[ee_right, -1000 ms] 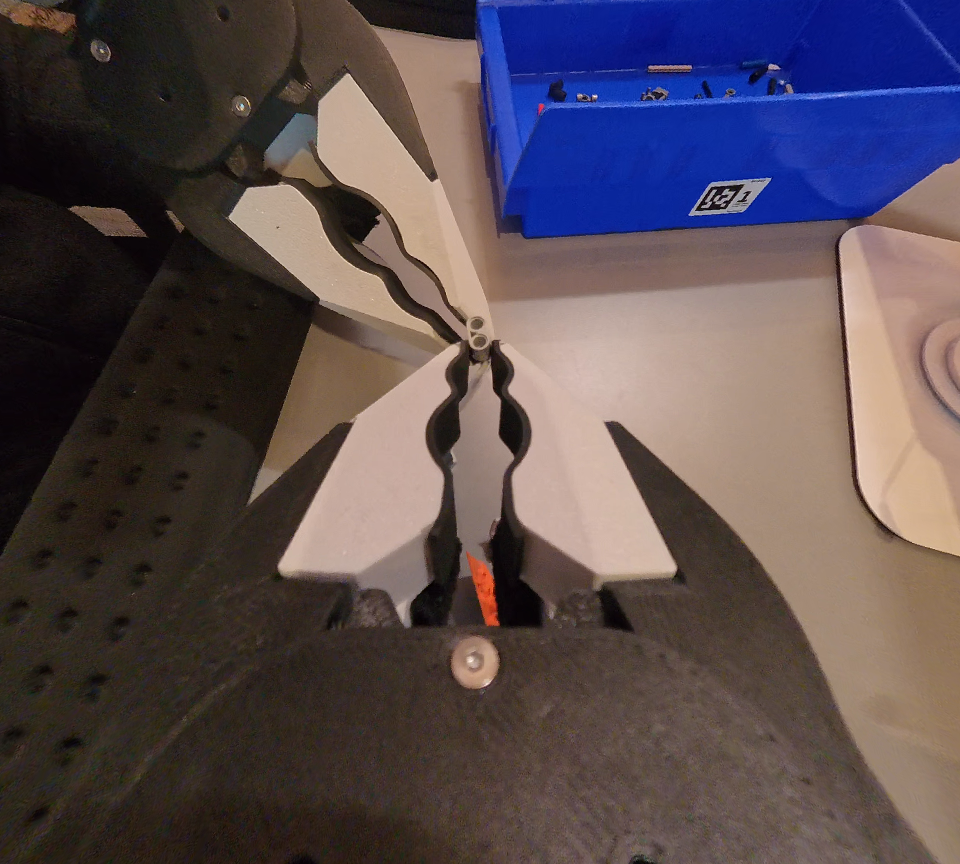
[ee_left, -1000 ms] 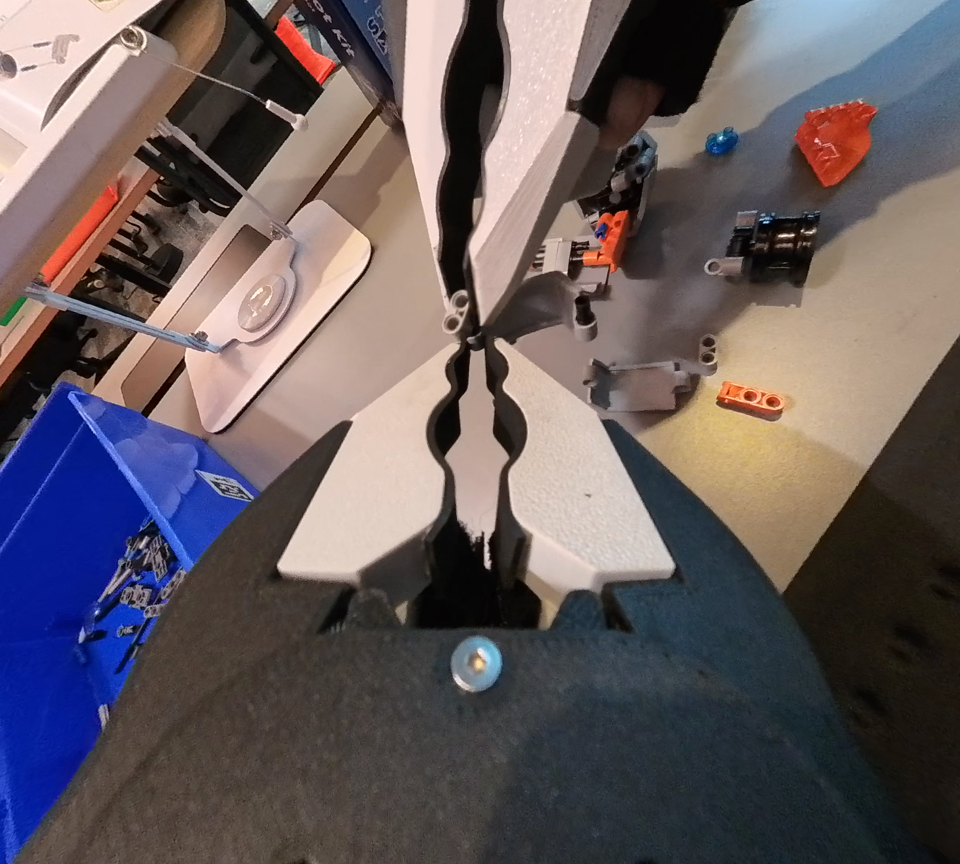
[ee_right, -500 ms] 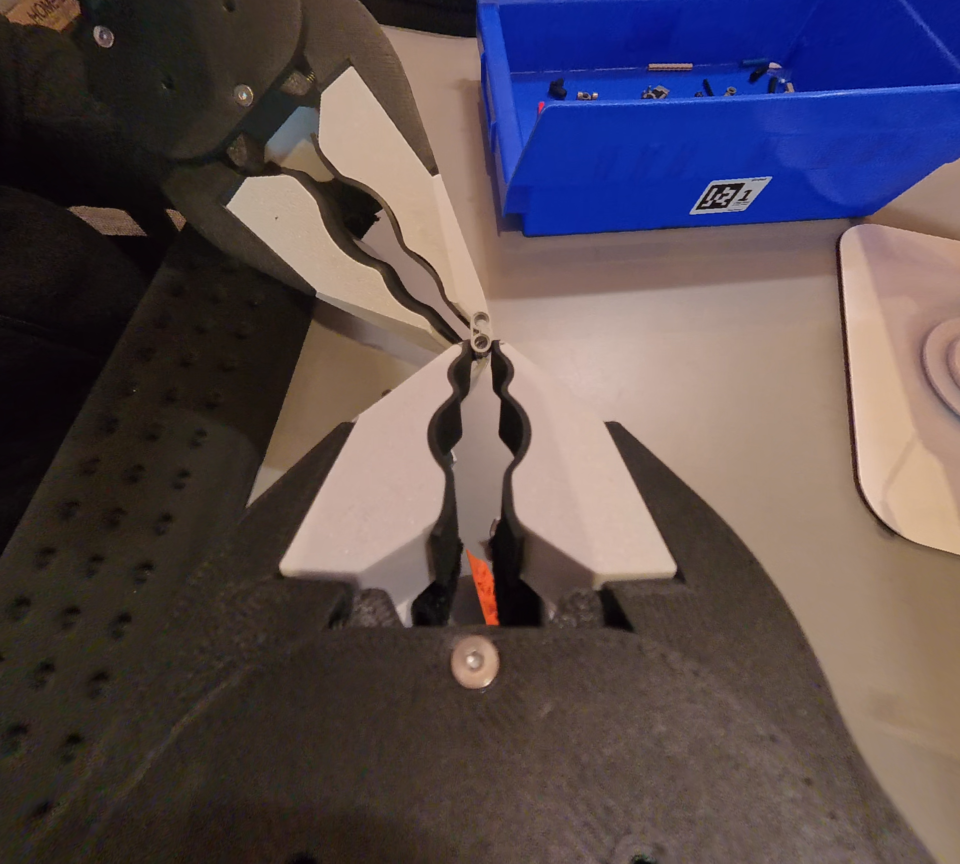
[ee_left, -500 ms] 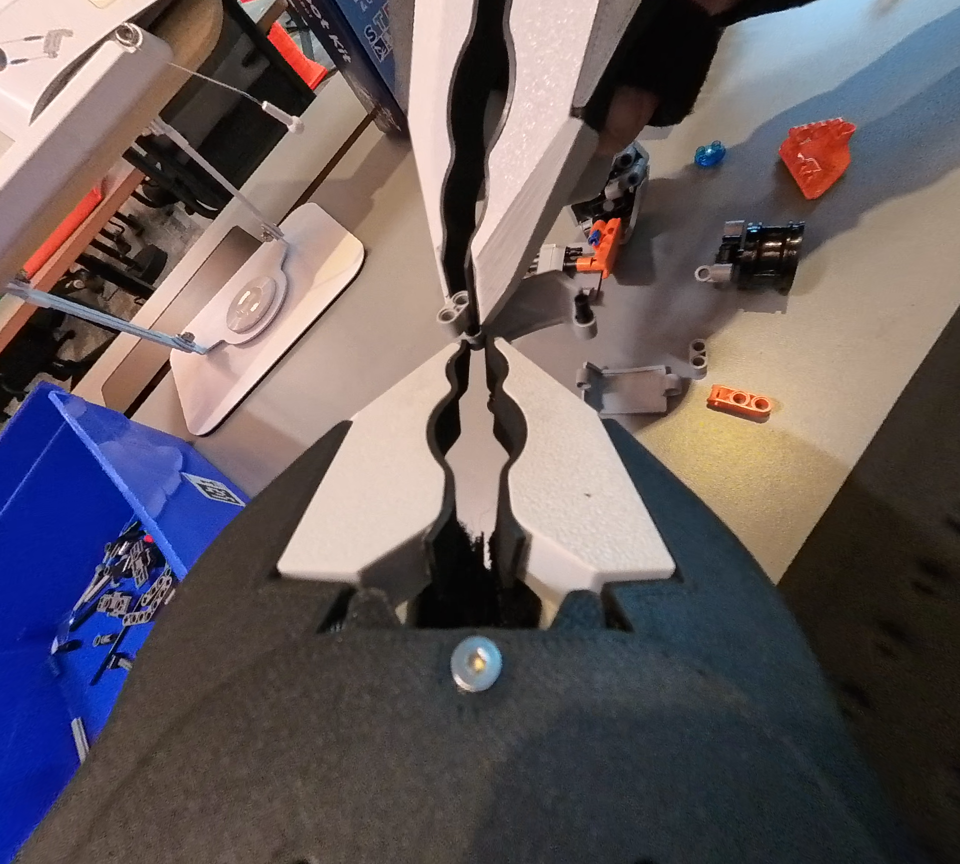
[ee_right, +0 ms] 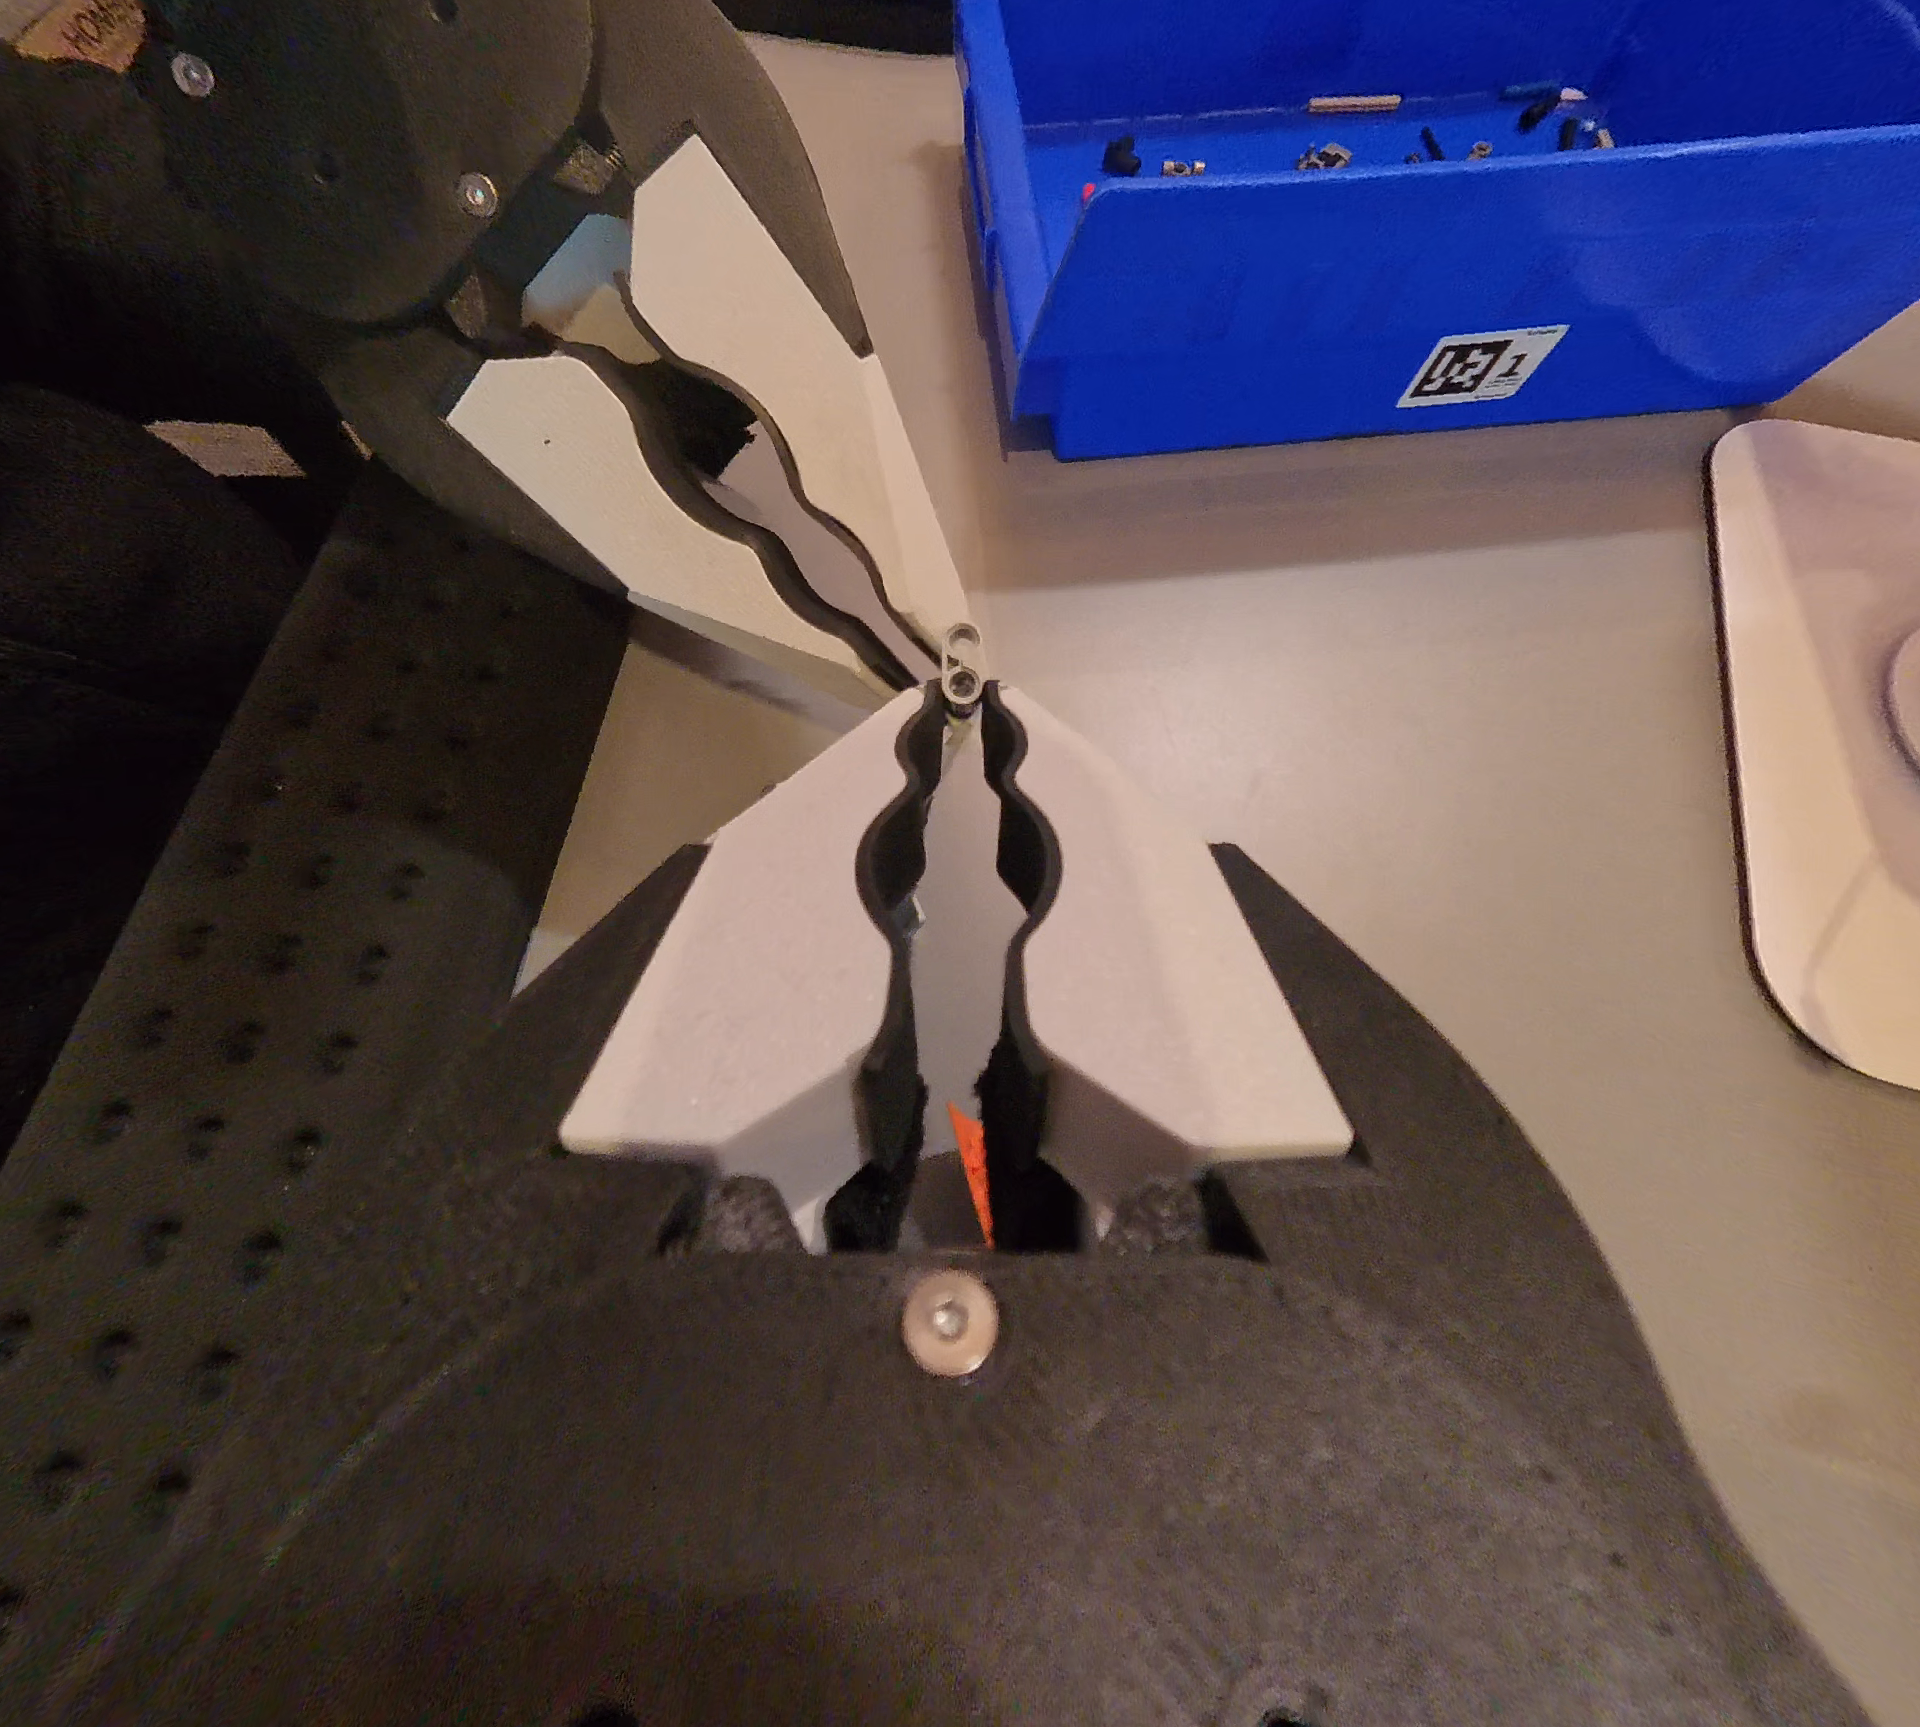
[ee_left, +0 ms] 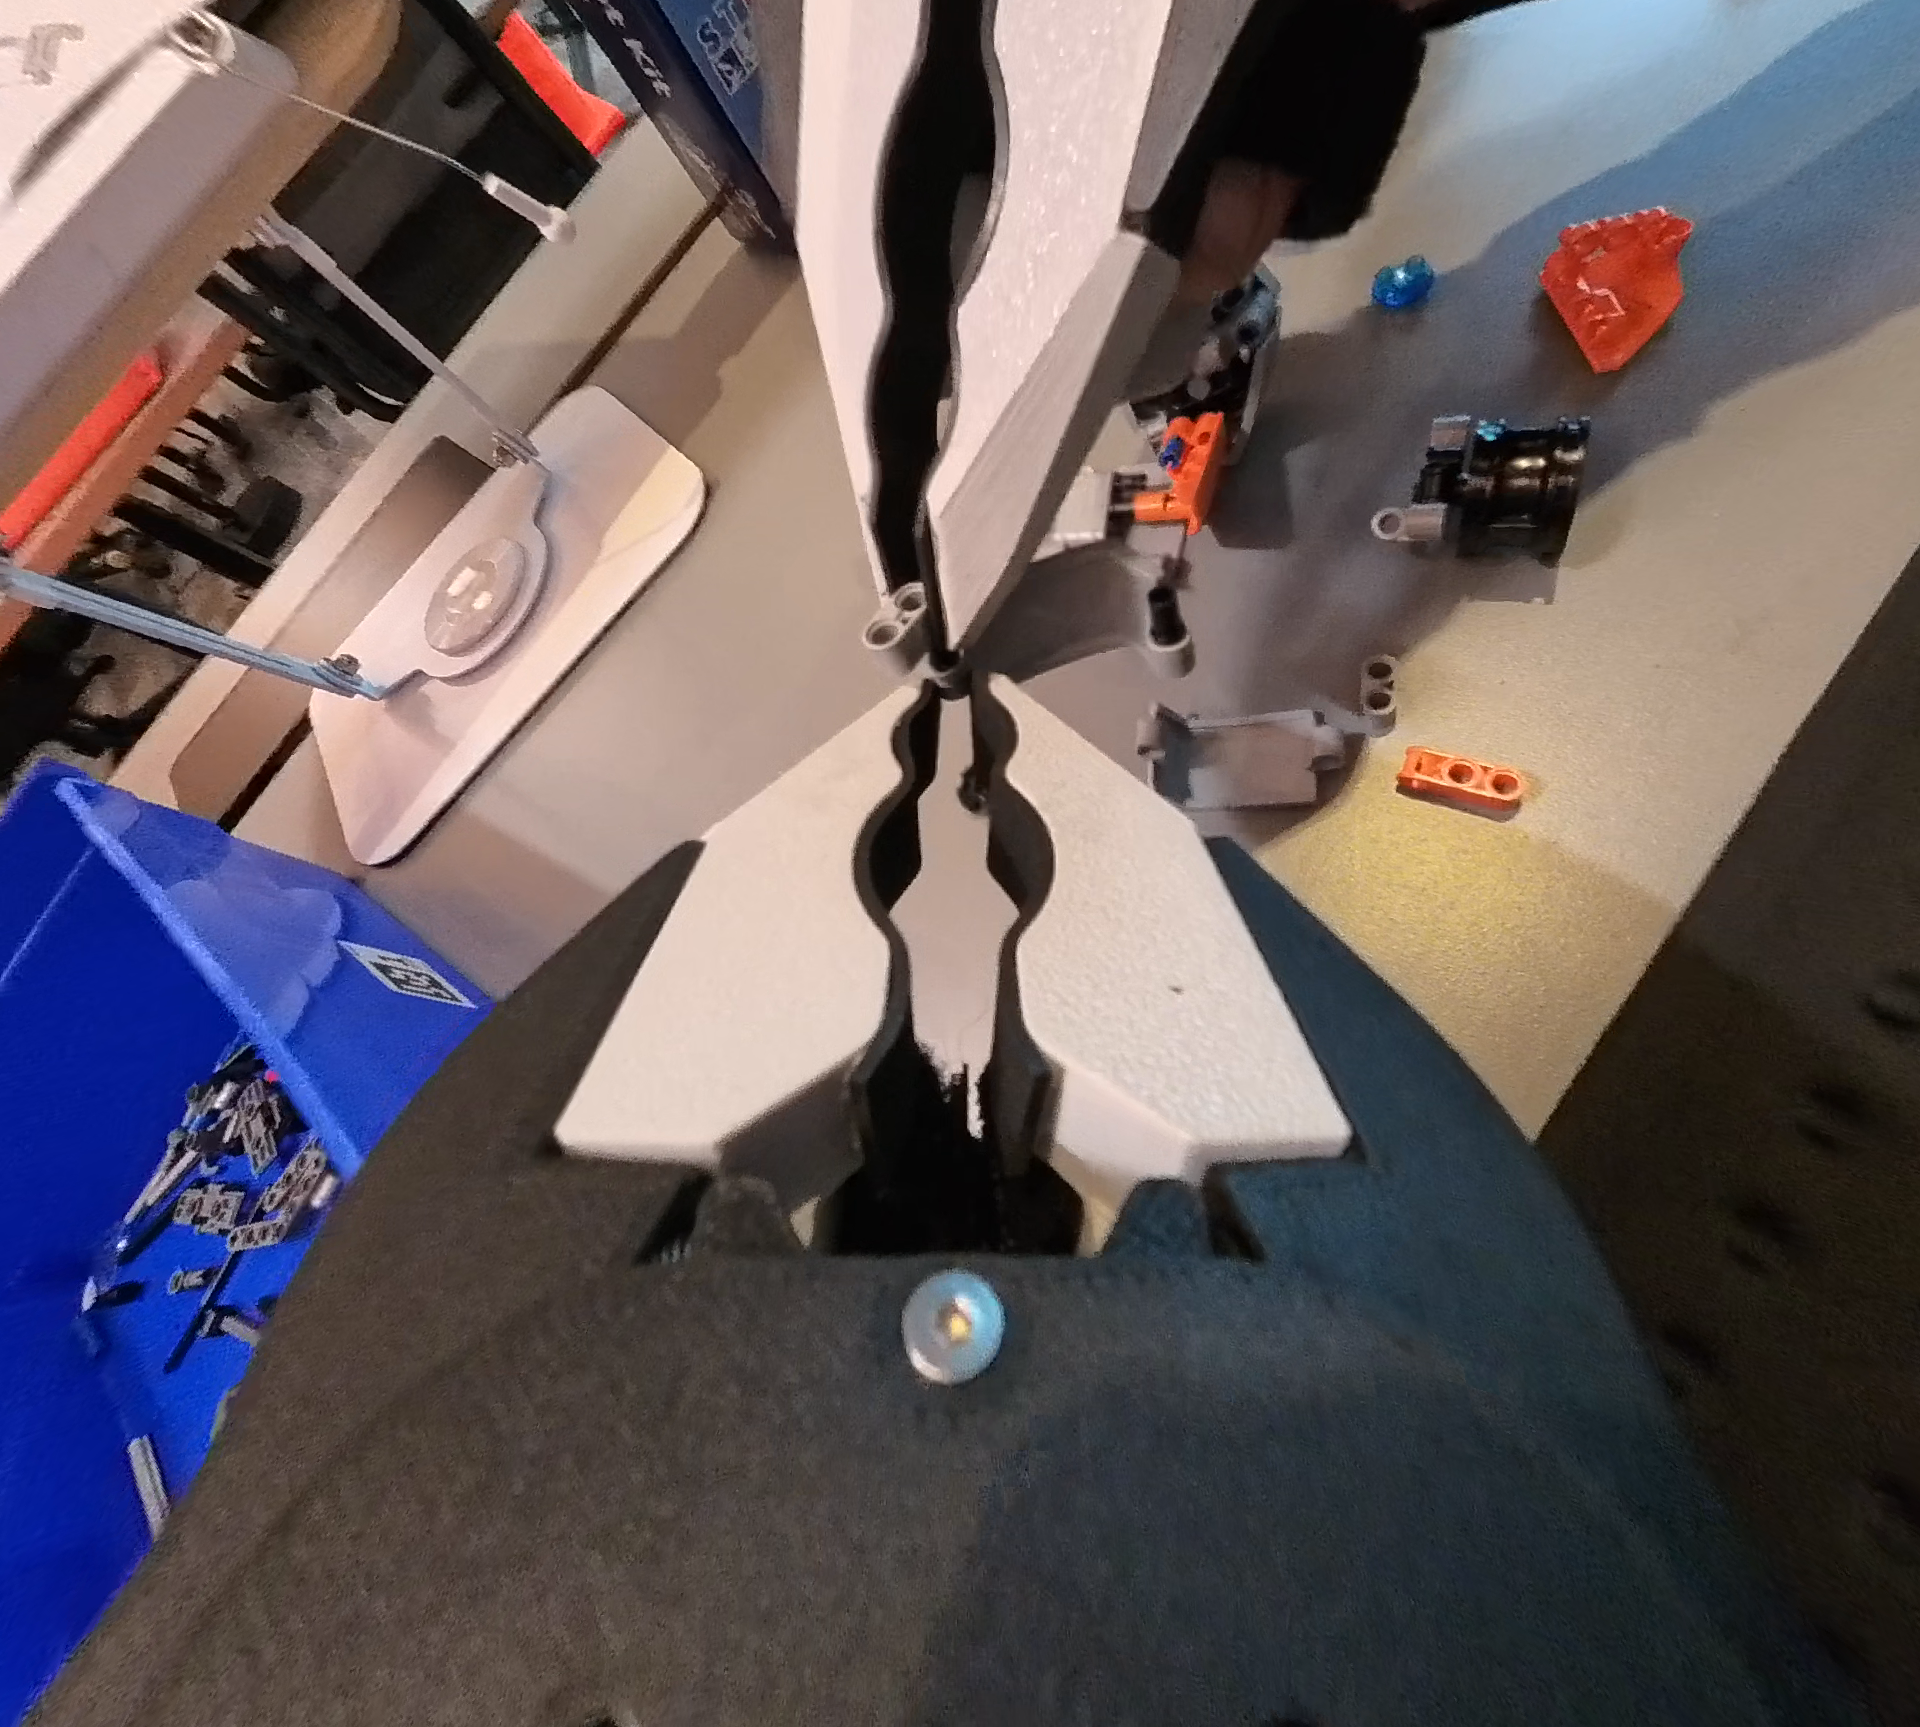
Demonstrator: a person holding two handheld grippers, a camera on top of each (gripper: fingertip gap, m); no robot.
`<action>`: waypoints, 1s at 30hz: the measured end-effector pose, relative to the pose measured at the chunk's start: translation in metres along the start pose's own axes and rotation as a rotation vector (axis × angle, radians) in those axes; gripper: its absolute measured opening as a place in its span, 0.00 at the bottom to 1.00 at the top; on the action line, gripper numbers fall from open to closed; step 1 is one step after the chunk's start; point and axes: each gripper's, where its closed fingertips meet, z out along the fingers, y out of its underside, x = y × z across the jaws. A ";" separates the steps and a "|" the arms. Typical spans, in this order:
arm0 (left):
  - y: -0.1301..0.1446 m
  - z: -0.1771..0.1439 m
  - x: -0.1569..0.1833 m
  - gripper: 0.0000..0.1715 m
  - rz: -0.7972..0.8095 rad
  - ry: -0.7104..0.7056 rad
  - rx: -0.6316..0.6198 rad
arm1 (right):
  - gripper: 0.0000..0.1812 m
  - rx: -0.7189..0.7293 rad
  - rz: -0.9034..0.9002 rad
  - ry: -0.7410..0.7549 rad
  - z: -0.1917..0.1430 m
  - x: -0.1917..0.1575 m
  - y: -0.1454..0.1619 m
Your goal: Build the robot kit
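i see my left hand-held gripper [ee_left: 940, 690] nearly closed on what looks like a dark pin [ee_left: 941, 665], tip to tip with my right hand-held gripper [ee_right: 961, 703], pinched on a grey two-hole connector [ee_right: 962, 654], above the table [ee_right: 1299, 638], with the blue bin [ee_right: 1455, 295] just beyond.

Left wrist view: bin [ee_left: 156, 1002] at lower left on the desk [ee_left: 1507, 898], with small parts [ee_left: 234, 1189] inside; stand base [ee_left: 499, 617] beyond it; box [ee_left: 665, 4] behind that. Loose pieces lie right of centre: plate [ee_left: 1242, 758] nearest, beam [ee_left: 1460, 768] right of it, wheel [ee_left: 1512, 488] and shell [ee_left: 1610, 290] farther back. Right wrist view: bin [ee_right: 1455, 306] stands beyond the tool tips, to their right, with the stand base [ee_right: 1818, 742] at far right.
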 end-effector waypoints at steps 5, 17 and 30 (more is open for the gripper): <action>0.032 0.007 0.017 0.02 -0.013 0.111 -0.146 | 0.02 -0.045 0.000 0.015 0.010 -0.001 0.009; 0.071 0.001 0.034 0.03 -0.039 0.206 -0.220 | 0.02 -0.091 -0.010 -0.022 0.026 -0.013 0.019; 0.042 -0.021 0.014 0.14 -0.052 0.140 -0.035 | 0.02 -0.091 -0.048 -0.050 0.026 -0.021 0.017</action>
